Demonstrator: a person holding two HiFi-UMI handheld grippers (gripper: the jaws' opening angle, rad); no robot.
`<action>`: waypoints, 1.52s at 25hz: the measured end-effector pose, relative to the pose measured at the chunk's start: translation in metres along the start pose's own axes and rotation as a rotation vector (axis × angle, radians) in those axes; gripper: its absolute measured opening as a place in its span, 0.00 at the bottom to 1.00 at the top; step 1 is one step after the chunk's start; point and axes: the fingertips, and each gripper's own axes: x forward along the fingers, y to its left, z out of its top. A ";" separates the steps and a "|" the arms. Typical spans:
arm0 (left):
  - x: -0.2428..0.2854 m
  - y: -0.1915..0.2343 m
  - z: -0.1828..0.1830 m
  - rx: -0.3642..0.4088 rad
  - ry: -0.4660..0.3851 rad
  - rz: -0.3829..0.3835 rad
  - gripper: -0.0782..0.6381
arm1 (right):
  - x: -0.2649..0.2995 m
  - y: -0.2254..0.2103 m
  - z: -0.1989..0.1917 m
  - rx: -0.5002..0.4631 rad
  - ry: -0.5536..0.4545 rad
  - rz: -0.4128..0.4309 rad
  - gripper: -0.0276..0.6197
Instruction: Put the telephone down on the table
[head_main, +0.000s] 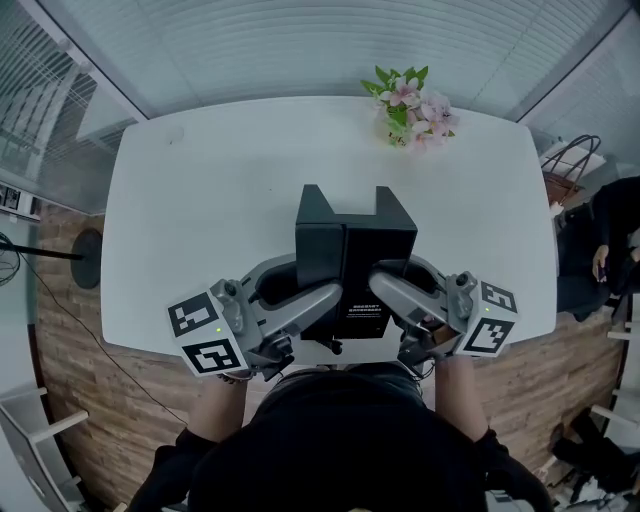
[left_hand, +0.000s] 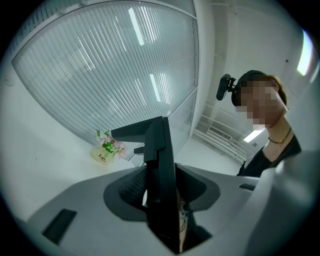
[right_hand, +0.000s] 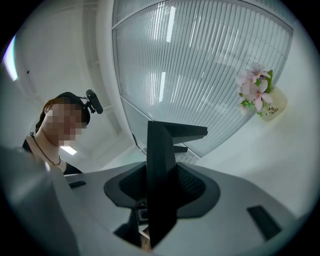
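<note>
Over the near edge of the white table (head_main: 200, 200), both of the person's forearms reach forward from the body, the left forearm (head_main: 212, 405) and the right forearm (head_main: 462, 395) running roughly side by side. Each carries a gripper held about level and turned inward, so that the two face one another across the middle. Their marker cubes sit on the outer, near ends, one at the left (head_main: 205, 332) and one at the right (head_main: 490, 320).

Between them is the black telephone (head_main: 355, 245), a boxy body with two raised prongs at its far end. The left gripper (head_main: 325, 298) presses on its left side and the right gripper (head_main: 385, 290) on its right side.

In the left gripper view the telephone (left_hand: 161, 165) stands edge-on as a thin dark slab. It lies right between the jaws of the left gripper (left_hand: 162, 192), which are closed on it at a fairly wide opening. The right gripper view shows the same: the telephone (right_hand: 160, 165) fills the gap of the right gripper (right_hand: 161, 192), both pads against it.

The telephone hangs over the near middle of the table. Whether its underside touches the tabletop cannot be told. A vase of pink flowers (head_main: 410, 105) stands at the far edge, well apart from it.
</note>
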 end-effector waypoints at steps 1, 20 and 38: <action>0.000 0.002 -0.001 -0.004 0.001 0.003 0.37 | 0.001 -0.002 -0.001 0.005 0.003 -0.001 0.32; 0.008 0.039 -0.020 -0.078 0.021 0.053 0.38 | -0.001 -0.044 -0.012 0.080 0.035 -0.039 0.32; 0.014 0.073 -0.041 -0.150 0.049 0.105 0.38 | -0.004 -0.084 -0.026 0.165 0.057 -0.079 0.32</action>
